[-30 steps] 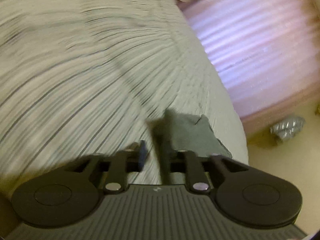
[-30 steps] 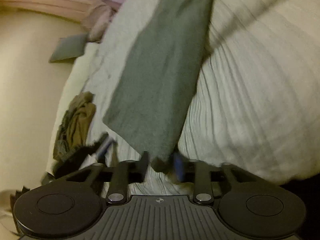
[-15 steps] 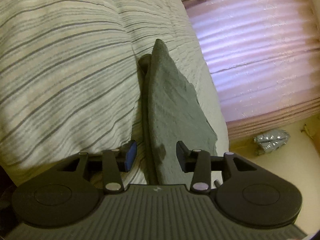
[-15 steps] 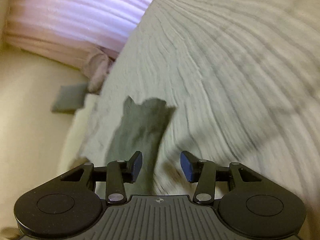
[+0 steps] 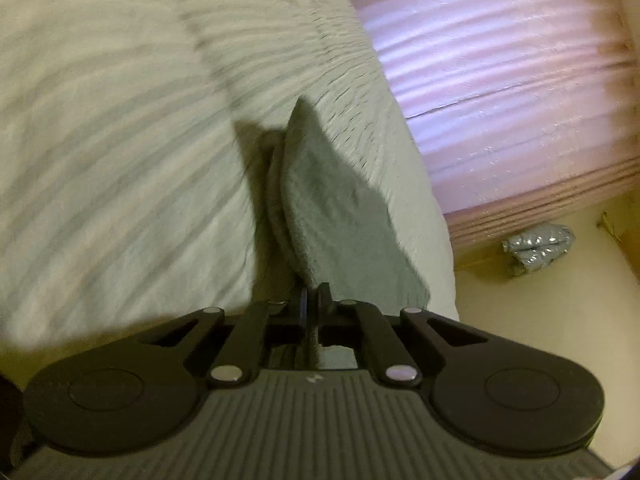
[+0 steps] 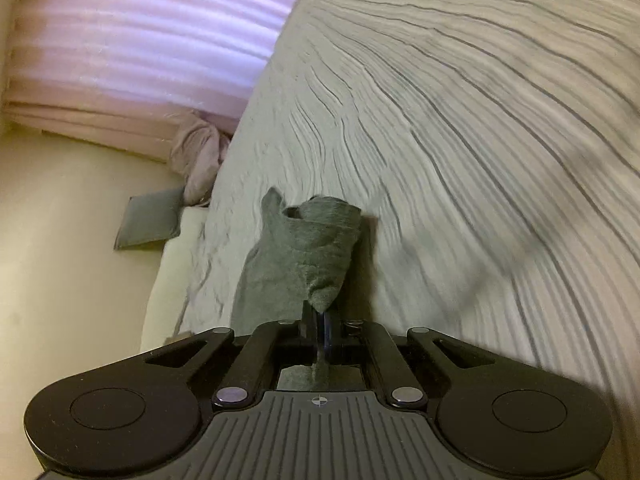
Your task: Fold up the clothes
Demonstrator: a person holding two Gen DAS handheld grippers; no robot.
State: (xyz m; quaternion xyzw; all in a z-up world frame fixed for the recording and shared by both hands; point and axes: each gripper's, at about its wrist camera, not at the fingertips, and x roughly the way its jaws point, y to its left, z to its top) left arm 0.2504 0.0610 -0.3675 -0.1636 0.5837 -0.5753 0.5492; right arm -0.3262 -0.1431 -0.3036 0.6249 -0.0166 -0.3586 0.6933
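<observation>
Gripping the grey-green garment (image 5: 336, 216), both grippers are now clamping cloth: half a second ago each pair of fingers was standing apart over it. The left gripper (image 5: 314, 300) is pinching one edge, the right gripper (image 6: 320, 326) a bunched corner — fabric is showing between the closed fingers in both views. The garment is lying doubled on the striped bed (image 6: 460, 140), near its edge. This is suggesting a further fold or a lift is under way. Count: one held garment, two grippers — plus one grey folded piece (image 6: 150, 222) on the floor.
</observation>
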